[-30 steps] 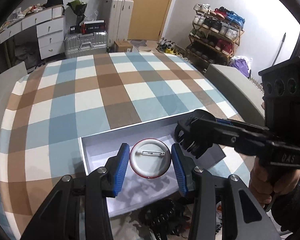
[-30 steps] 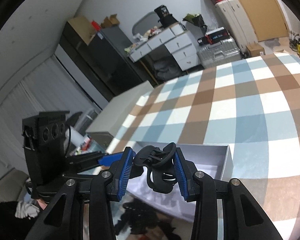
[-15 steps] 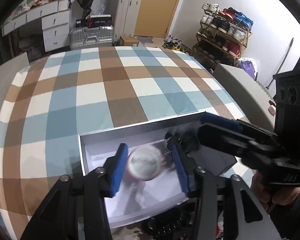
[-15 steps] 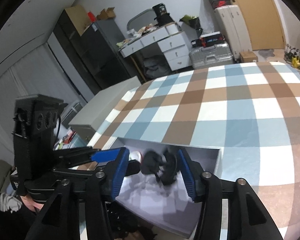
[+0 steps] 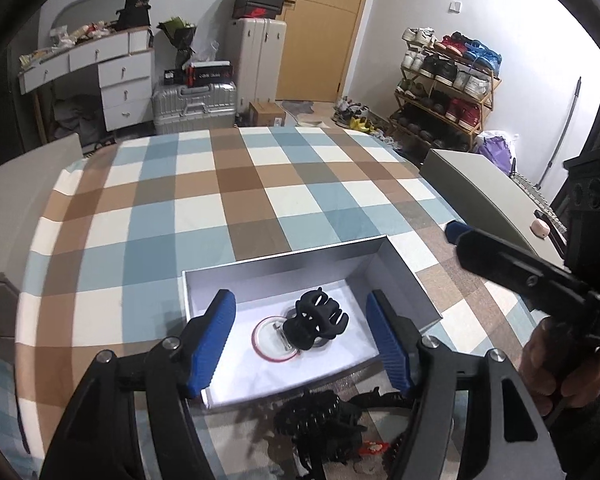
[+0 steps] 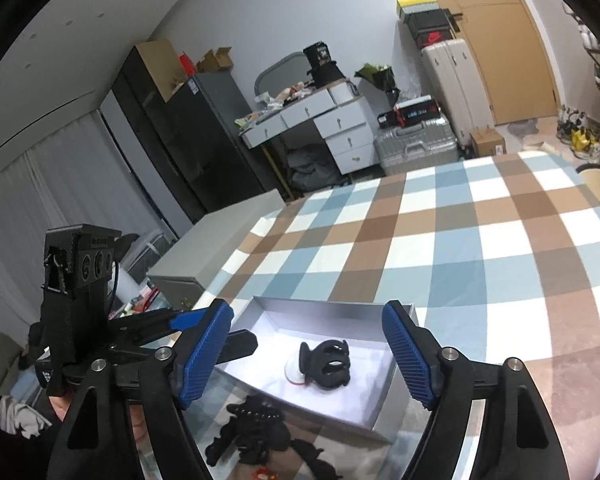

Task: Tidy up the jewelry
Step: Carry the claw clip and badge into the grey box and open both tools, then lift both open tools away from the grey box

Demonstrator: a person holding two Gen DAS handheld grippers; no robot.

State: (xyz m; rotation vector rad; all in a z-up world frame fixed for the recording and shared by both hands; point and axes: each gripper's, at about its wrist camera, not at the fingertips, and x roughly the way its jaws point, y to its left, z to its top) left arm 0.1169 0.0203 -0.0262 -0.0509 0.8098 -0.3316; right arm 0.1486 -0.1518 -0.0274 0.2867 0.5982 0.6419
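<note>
With the black hair claw (image 5: 317, 323) lying on the round badge (image 5: 270, 338) inside the grey box (image 5: 284, 266), both the left gripper (image 5: 303, 342) and the right gripper (image 6: 309, 358) are wide open and empty, so next I would descend slowly onto the dark pile (image 6: 252, 428) just in front of the box.

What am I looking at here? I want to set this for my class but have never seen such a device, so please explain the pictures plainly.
A person holds two hand-held grippers, each with a camera looking along its blue-padded fingers. One picture is from the left gripper, the other from the right gripper. Both are open and hold nothing. On the checked tablecloth stands a shallow grey box. Inside lie a round pin badge and, partly on top of it, a black hair claw. A pile of black accessories lies in front of the box.
</note>
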